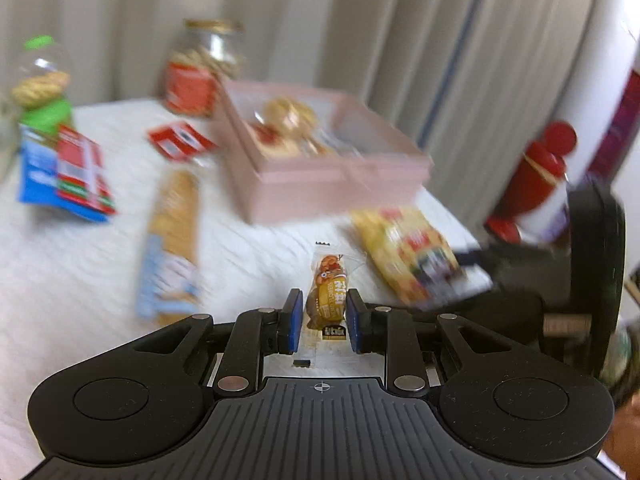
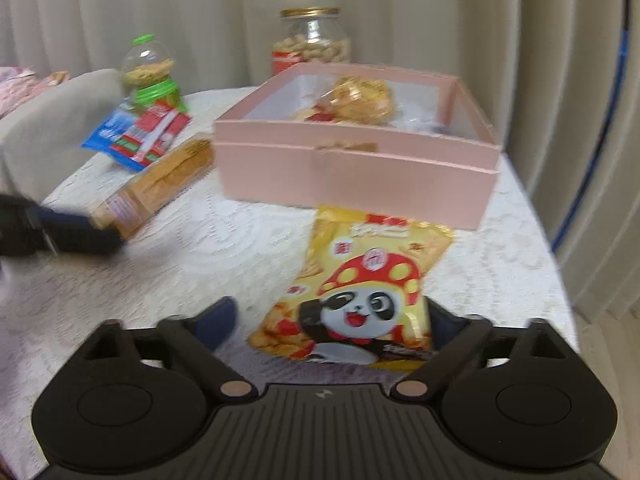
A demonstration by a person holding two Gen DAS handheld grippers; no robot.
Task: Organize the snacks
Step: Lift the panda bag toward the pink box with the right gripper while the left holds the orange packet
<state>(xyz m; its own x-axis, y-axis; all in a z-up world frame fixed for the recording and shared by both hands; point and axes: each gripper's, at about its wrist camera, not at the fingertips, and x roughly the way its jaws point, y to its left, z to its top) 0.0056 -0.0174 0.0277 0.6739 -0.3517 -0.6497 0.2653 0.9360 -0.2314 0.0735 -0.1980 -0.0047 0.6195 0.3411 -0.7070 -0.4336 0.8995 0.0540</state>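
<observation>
The left gripper [image 1: 320, 316] has its two blue pads [image 1: 294, 320] closed in on a small brown-and-yellow snack packet [image 1: 327, 300], which sits squeezed between them; the packet's clear, serrated end sticks out forward past the fingertips. Ahead of these tongs and a little to their right sits the pink box [image 1: 320, 152], with wrapped sweets already lying inside.

The right gripper [image 2: 332, 320] stands wide open. A yellow panda bag [image 2: 360, 292] lies on the white tablecloth [image 2: 200, 240] between its fingers, lengthwise along them, its far end near the pink box [image 2: 352, 176] straight ahead. Whether the right-hand finger touches the bag I cannot tell, since the bag covers it; the left-hand finger [image 2: 216, 320] stands clear of it.
</observation>
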